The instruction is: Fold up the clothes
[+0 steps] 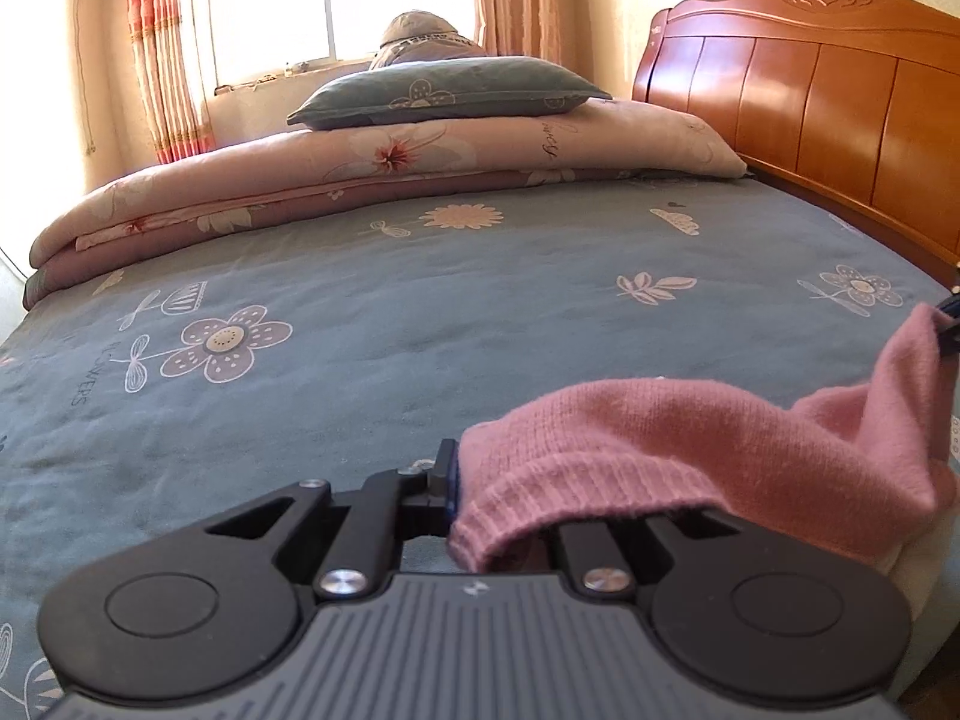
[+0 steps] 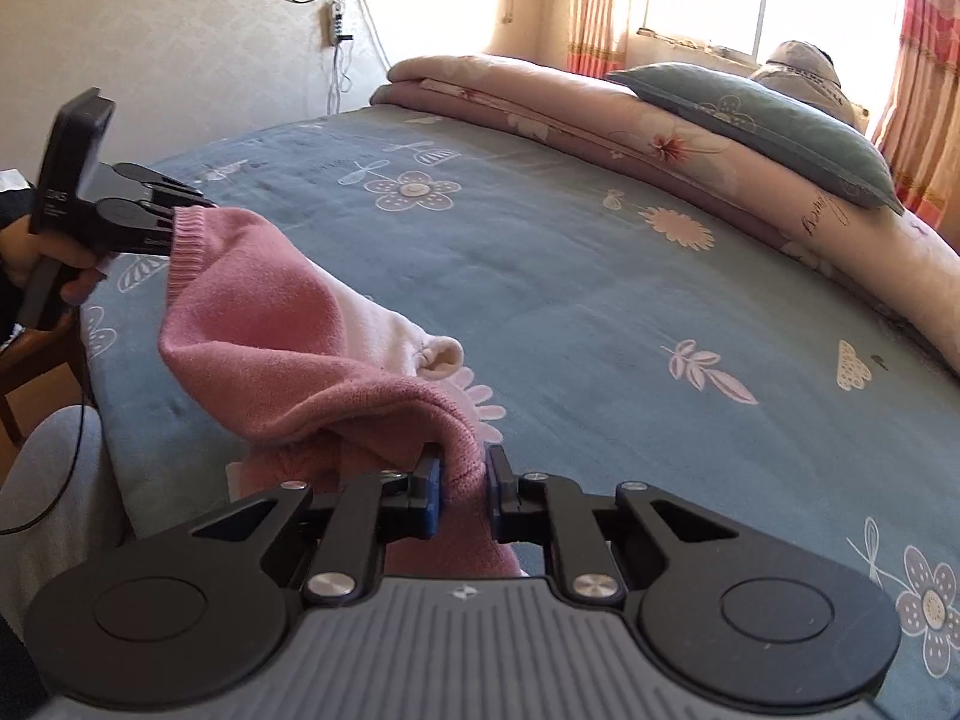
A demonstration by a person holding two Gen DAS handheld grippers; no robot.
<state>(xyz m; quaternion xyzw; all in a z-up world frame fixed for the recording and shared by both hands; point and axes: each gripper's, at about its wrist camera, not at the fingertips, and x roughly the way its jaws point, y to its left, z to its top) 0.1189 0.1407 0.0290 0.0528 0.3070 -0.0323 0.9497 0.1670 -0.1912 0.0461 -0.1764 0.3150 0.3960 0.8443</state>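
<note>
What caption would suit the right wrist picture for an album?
Both tongs, right and left, hold a pink knitted sweater stretched above the blue flowered bedsheet.

The sweater is pink knit cloth, soft and fuzzy, with a ribbed hem and a paler, smoother lining. The right tool is matt black plastic with blue pads, shiny metal screws and a grey ribbed housing; the left tool looks alike. The bedsheet is matt blue-grey cloth with a slightly napped, printed surface. The quilt and pillow are smooth printed cloth. The headboard is glossy varnished wood. The curtains are thin cloth.
</note>
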